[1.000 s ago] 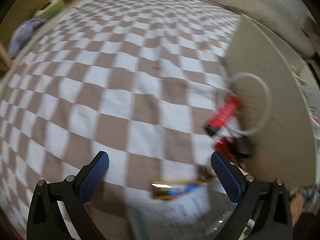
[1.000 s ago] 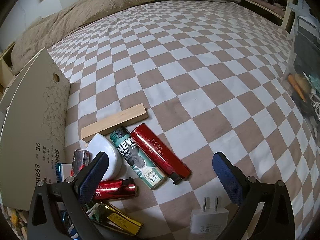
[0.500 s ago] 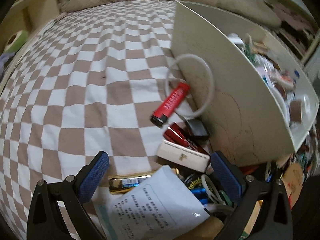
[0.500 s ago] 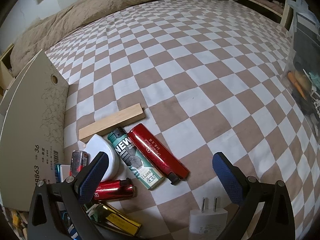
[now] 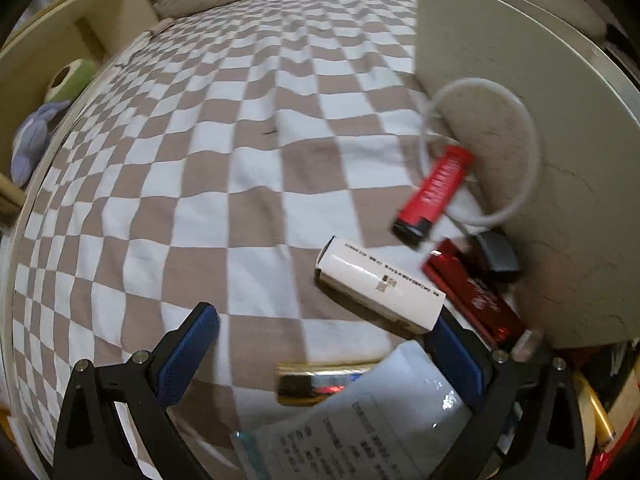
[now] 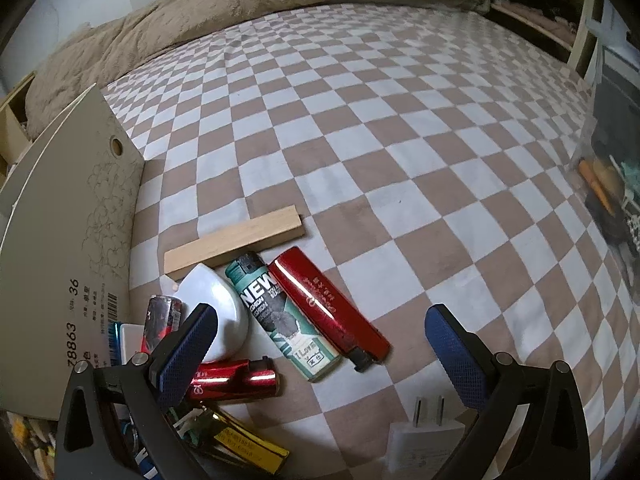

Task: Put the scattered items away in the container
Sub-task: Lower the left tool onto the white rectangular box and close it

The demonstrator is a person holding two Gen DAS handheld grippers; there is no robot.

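Observation:
Small items lie scattered on a checkered bedspread beside a beige cardboard box (image 5: pixel 520 120). In the left wrist view my open, empty left gripper (image 5: pixel 324 340) hovers just short of a white rectangular box (image 5: pixel 380 284), with a red lighter (image 5: pixel 436 192), a white cable loop (image 5: pixel 524 160), a flat red case (image 5: pixel 472 296) and a gold lighter (image 5: pixel 316 382) around it. In the right wrist view my open, empty right gripper (image 6: pixel 320 340) hovers over a teal lighter (image 6: pixel 280 316), a dark red lighter (image 6: pixel 328 304), a wooden strip (image 6: pixel 232 242), a white wedge-shaped object (image 6: pixel 214 312) and a white plug (image 6: pixel 424 436).
The box wall (image 6: pixel 60 240) stands at the left of the right wrist view. A printed paper sheet (image 5: pixel 360 432) lies under the left gripper. Plush toys (image 5: pixel 44 120) and a shelf are at far left. A brown blanket (image 6: pixel 240 12) lies at the bed's far end.
The left gripper has swung about and come lower and closer to the pile by the box; the white box now sits near its right finger. The right gripper has barely moved.

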